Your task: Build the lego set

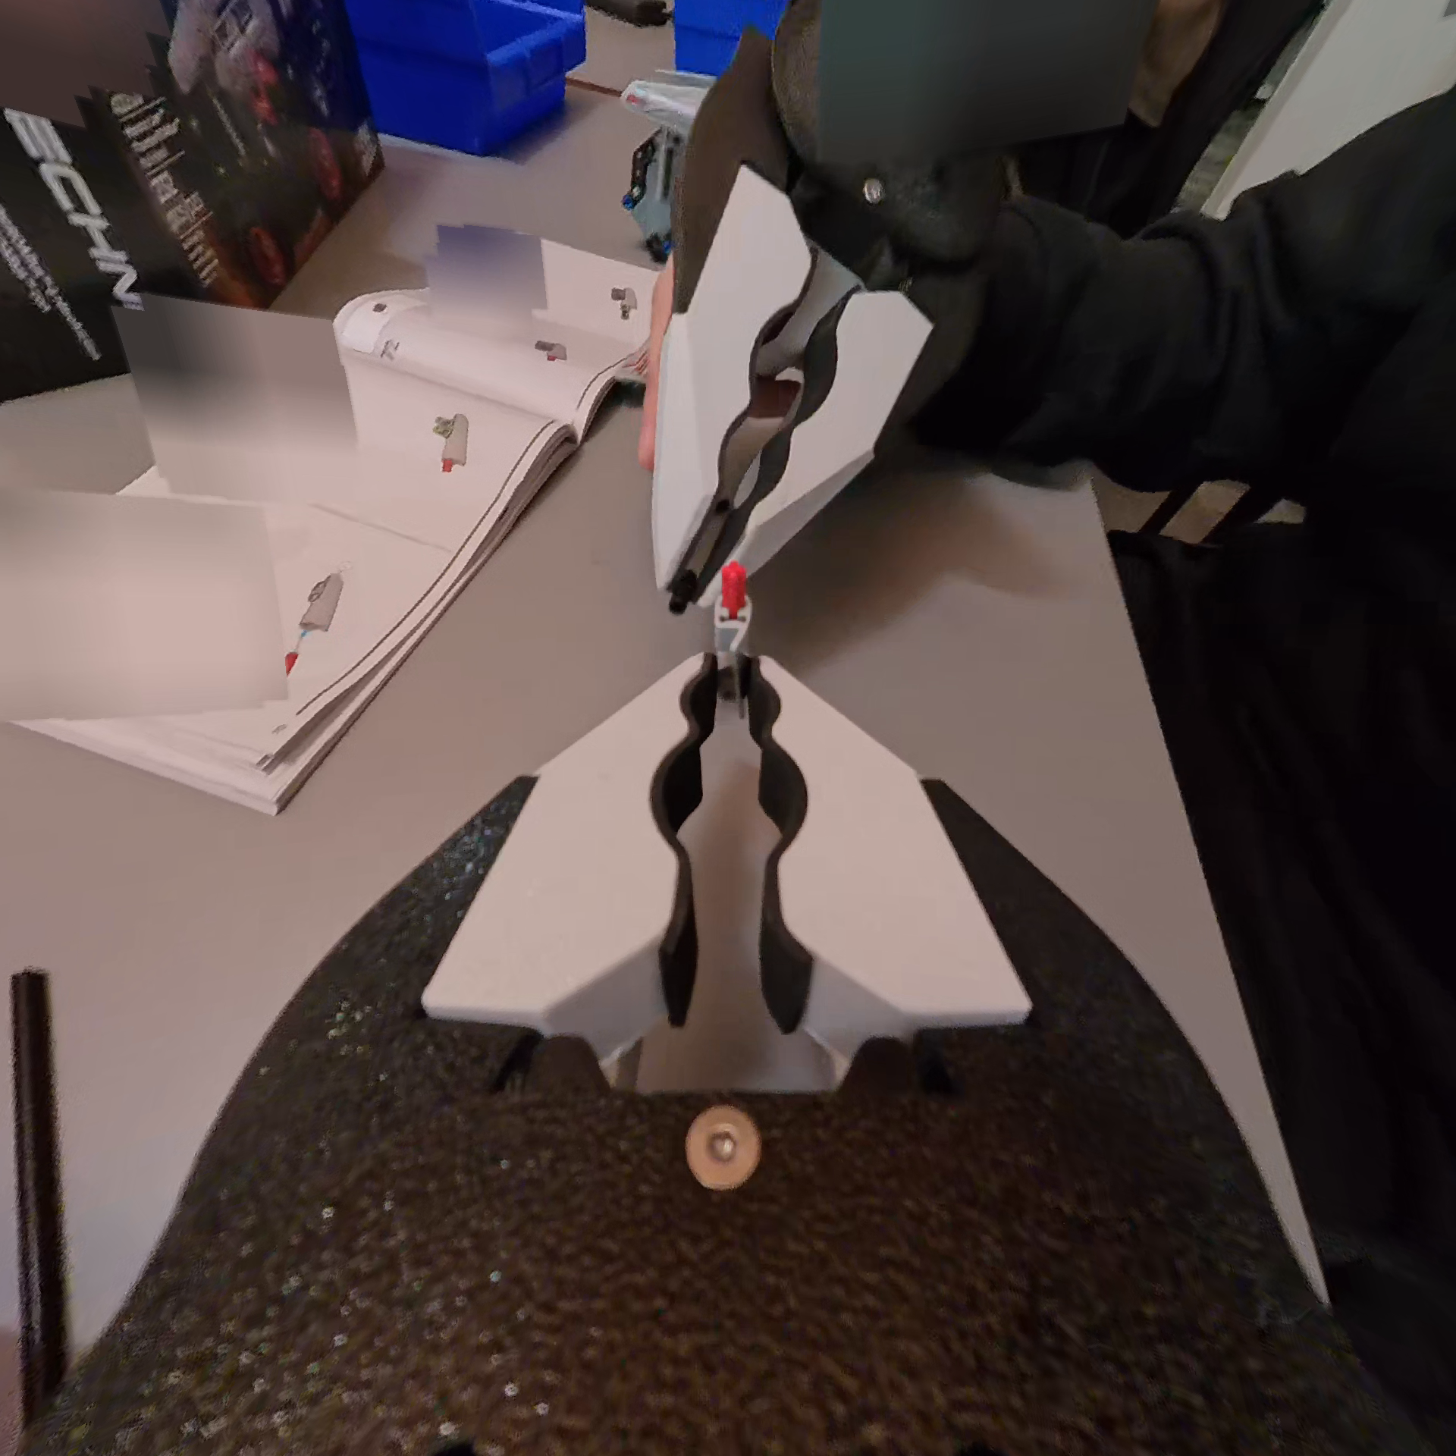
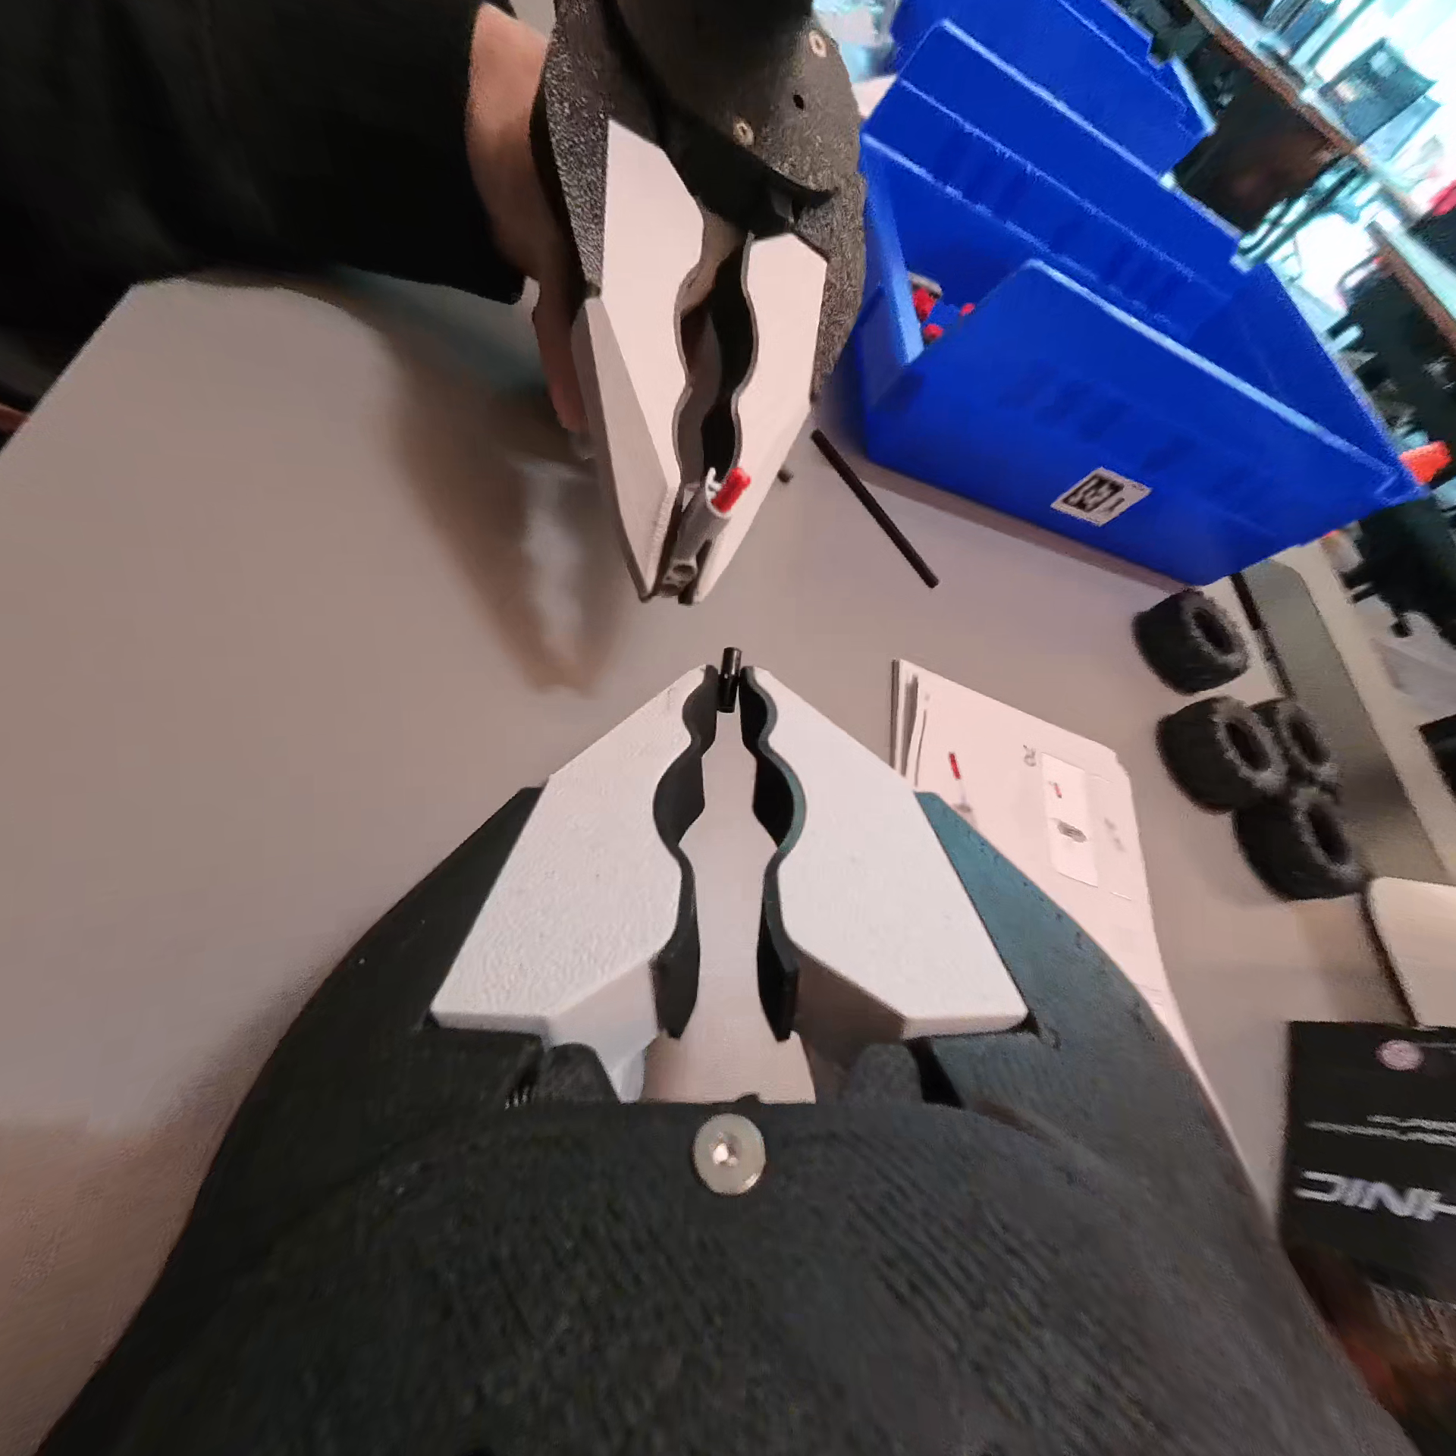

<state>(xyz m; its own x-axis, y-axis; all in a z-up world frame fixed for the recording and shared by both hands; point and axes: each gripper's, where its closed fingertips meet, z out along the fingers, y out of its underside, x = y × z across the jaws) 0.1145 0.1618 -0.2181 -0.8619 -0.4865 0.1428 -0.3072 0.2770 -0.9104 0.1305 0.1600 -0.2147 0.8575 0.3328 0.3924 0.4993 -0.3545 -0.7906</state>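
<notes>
My left gripper (image 1: 730, 670) is shut on a small grey lego piece (image 1: 733, 626) with a red pin (image 1: 733, 585) sticking out of its far end. It also shows in the right wrist view (image 2: 679, 591), with the grey piece (image 2: 693, 536) and red pin (image 2: 731, 488) between its jaws. My right gripper (image 2: 730, 681) is shut on a small black pin (image 2: 729, 668) that pokes out past the tips. In the left wrist view the right gripper (image 1: 685, 595) comes down from above, its black pin (image 1: 680, 599) just left of the red pin, a small gap apart.
An open instruction booklet (image 1: 410, 504) lies on the grey table (image 1: 197, 867) at left, the dark set box (image 1: 181, 157) behind it. Blue bins (image 2: 1103, 394) stand at the back. Black tyres (image 2: 1253, 756) and a thin black axle (image 2: 874, 512) lie near them. A dark sleeve (image 1: 1221, 339) is at right. My two grippers' fingertips are within a few centimetres of each other.
</notes>
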